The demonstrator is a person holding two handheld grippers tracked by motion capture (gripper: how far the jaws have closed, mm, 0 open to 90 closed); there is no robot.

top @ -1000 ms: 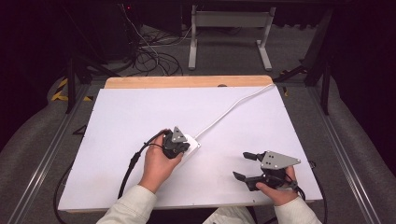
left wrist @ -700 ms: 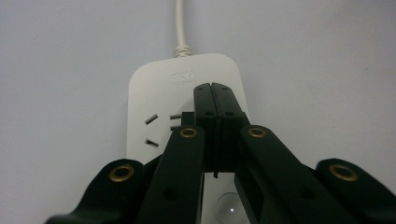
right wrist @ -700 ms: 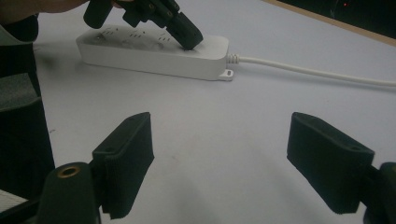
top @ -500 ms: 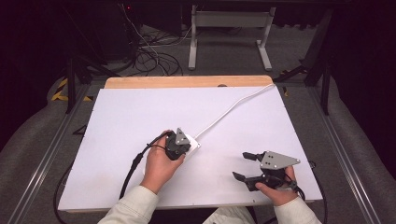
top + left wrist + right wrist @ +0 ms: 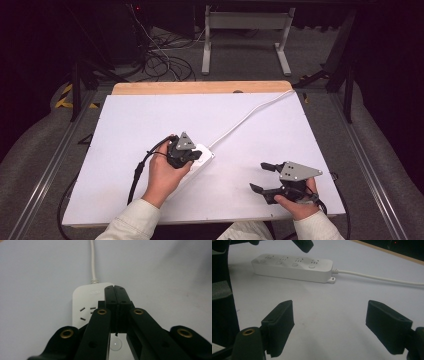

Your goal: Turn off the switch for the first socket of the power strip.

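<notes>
A white power strip [image 5: 204,154] lies on the white tabletop [image 5: 280,135], and its white cable [image 5: 250,117] runs to the far right edge. My left gripper [image 5: 194,153] hovers just over the strip's cable end, shut with nothing between its jaws. In the left gripper view the shut tips [image 5: 115,290] sit above the strip [image 5: 82,300], near a socket and a round button [image 5: 115,343]. My right gripper [image 5: 257,176] rests open near the front right edge. In the right gripper view its jaws [image 5: 329,315] stand wide apart over bare table, short of the strip [image 5: 292,265] and its cable [image 5: 374,277].
A wooden strip [image 5: 200,88] borders the table's far edge. Beyond it stand a metal stand [image 5: 245,40] and tangled cables [image 5: 160,60] on the floor. Metal rails [image 5: 50,165] flank the table on both sides.
My left gripper has lifted a little above the power strip, still shut. The right gripper has stayed where it was.
</notes>
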